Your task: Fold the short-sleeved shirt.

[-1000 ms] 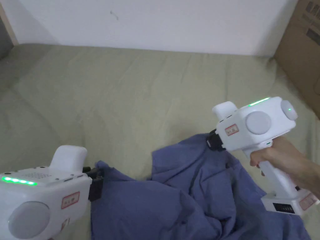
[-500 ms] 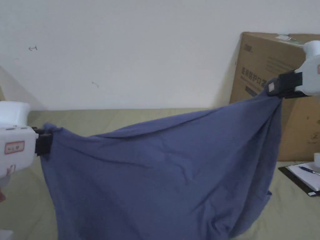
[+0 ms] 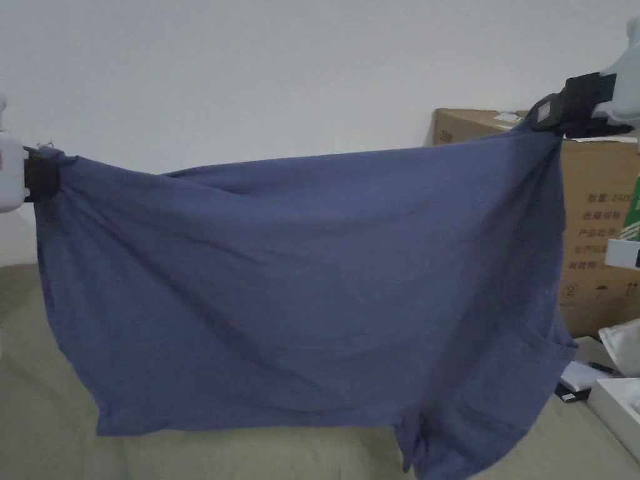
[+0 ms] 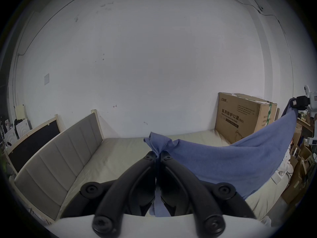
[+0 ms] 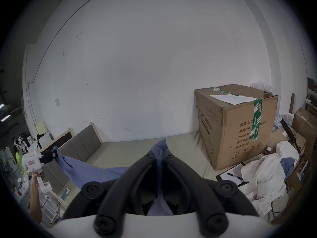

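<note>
Head view: left gripper (image 3: 44,177) and right gripper (image 3: 562,112), each clamped on a corner, spread the blue short-sleeved shirt (image 3: 300,287) flat above the bed (image 3: 37,400) for laying down.

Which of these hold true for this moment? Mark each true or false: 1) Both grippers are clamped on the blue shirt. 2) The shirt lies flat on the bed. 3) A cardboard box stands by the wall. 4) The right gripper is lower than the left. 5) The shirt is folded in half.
1) True: the left gripper and right gripper each pinch the shirt.
2) False: it hangs spread in the air above the bed.
3) True: the cardboard box stands there.
4) False: in the head view the right gripper is higher.
5) False: it hangs open, unfolded.
</note>
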`<state>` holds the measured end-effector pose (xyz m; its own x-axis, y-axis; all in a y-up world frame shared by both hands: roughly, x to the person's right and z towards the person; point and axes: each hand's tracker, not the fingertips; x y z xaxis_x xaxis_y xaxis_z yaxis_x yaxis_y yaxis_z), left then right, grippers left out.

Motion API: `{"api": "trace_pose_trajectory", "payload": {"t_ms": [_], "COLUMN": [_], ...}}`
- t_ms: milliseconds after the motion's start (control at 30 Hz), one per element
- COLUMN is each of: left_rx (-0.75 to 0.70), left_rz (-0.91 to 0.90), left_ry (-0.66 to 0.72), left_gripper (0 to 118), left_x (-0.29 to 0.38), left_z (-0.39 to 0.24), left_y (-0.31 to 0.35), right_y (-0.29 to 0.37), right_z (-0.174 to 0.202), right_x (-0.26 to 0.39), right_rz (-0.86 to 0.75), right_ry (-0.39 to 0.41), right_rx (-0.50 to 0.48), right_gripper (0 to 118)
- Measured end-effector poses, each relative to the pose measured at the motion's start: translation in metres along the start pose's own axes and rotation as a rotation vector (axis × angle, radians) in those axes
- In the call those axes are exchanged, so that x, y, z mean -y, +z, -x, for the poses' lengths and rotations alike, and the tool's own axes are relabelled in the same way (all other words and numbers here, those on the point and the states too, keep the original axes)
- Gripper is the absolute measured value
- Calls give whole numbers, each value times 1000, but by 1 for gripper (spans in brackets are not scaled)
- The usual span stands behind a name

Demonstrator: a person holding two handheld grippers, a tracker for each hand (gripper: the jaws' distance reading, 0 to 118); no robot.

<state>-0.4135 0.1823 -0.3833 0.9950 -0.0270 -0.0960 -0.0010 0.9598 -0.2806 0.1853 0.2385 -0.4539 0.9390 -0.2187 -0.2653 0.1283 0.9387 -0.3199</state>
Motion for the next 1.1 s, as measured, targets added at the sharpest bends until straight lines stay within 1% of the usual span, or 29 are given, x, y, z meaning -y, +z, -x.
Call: {"api": "trace_pose_trajectory", "payload": {"t_ms": [67,167,300,400,433,467,500,533,600,700,767,833,900,933,1033,1100], "left_rx": [-14,-17,-16,-28,-23,-30,-22,-10,-31,-48,-51,-68,-72,-66,-75,-85], "left_rz": [2,8,9,-2,-9,-23,-36,-36,-53,-76,-86,-94,-85,-67,20,83], "left_ry": [-23,-14,-16,-25,-20,23,81,66,54,12,14,12,24,44,33,20], "left_gripper": [2,2,2,2,2,2,2,2,2,2,2,2,2,2,2,2], "left_x": [-5,-19,-42,-64,-73,-81,-90,-98,-114,-129,-134,-132,-122,-113,-74,-40], "left_z": [-1,1,4,8,11,14,16,18,18,17,19,21,25,27,29,27], "left_y": [-12,-31,-63,-86,-94,-100,-107,-113,-124,-136,-144,-157,-172,-183,-220,-244], "right_y": [-8,-30,-64,-86,-91,-97,-102,-105,-113,-121,-123,-130,-145,-155,-191,-218], "right_z": [5,10,9,12,15,18,21,23,25,30,32,35,35,33,24,17], "right_x": [-6,-19,-41,-59,-66,-73,-80,-87,-102,-116,-119,-116,-109,-103,-73,-38], "right_rz": [-5,-4,-7,-7,-15,-27,-40,-52,-71,-99,-125,-129,-97,-80,-28,24], "right_ry": [4,7,-21,-15,3,19,17,13,-3,6,-2,2,51,58,31,10], "right_rx": [5,14,30,38,45,54,57,55,48,64,55,48,66,73,57,61], "right_gripper": [3,3,3,3,3,3,3,3,3,3,3,3,3,3,3,3]}}
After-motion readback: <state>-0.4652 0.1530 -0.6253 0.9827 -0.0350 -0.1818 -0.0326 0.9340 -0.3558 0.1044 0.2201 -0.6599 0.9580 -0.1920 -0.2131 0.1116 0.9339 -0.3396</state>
